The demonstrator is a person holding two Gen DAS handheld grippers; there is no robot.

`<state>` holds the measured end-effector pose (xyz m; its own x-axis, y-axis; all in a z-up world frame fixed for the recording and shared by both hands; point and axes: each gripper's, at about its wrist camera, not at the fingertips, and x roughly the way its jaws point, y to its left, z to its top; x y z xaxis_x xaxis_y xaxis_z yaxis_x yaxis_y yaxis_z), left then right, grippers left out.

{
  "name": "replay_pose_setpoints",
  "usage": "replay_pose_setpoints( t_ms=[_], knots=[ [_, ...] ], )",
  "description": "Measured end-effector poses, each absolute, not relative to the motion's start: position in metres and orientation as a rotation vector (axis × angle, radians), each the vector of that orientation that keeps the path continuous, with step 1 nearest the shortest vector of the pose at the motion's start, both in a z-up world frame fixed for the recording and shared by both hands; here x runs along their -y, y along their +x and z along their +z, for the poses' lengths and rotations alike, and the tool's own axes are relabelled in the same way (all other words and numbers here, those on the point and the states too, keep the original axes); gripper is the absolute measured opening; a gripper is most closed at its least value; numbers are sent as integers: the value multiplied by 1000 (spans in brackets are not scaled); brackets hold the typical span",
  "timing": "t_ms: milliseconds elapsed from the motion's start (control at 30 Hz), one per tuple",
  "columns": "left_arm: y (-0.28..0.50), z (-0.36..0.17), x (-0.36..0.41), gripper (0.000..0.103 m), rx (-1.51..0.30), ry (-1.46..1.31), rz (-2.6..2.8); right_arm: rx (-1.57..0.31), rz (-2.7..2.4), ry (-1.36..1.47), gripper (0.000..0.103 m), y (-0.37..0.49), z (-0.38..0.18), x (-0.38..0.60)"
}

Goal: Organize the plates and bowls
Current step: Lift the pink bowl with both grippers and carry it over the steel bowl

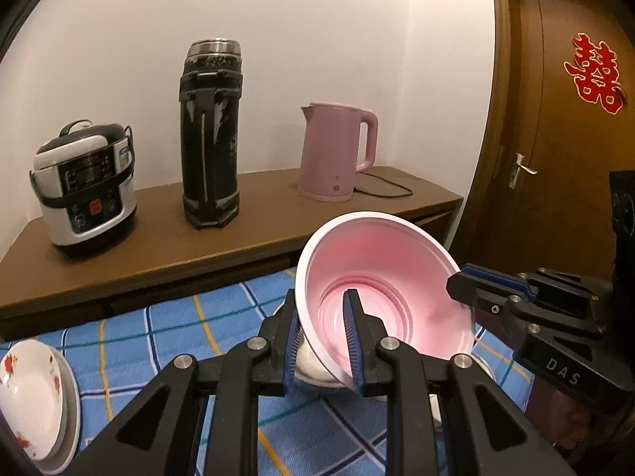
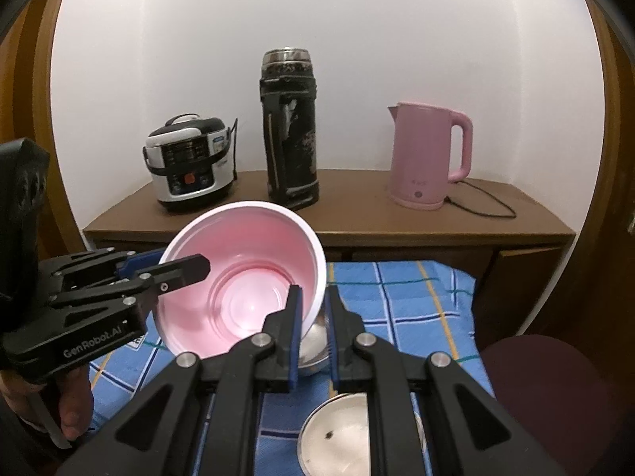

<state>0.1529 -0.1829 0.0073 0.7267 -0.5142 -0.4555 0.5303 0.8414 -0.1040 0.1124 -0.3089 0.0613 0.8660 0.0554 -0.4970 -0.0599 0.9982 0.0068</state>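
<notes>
The pink bowl [image 1: 381,277] hangs tilted above the checked cloth [image 1: 158,341]. The left gripper [image 1: 323,341] and right gripper [image 2: 313,317] each clamp its rim.

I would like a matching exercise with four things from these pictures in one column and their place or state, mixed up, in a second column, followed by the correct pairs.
Things
1. pink bowl
2. kettle
3. flowered bowl
4. rice cooker

Place or state
A. on the checked cloth, at the left edge of the left view
B. left end of the wooden counter
C. gripped at its rim by both grippers, tilted
D. right end of the counter, cord beside it

Pairs: 1-C, 2-D, 3-A, 4-B
</notes>
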Motion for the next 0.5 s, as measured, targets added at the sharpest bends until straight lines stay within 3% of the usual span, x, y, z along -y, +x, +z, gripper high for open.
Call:
replay_pose_setpoints(
  t_ms=[500],
  knots=[
    [188, 6, 191, 23, -492, -14, -626, -558, 15, -10, 11, 146, 62, 320]
  ],
)
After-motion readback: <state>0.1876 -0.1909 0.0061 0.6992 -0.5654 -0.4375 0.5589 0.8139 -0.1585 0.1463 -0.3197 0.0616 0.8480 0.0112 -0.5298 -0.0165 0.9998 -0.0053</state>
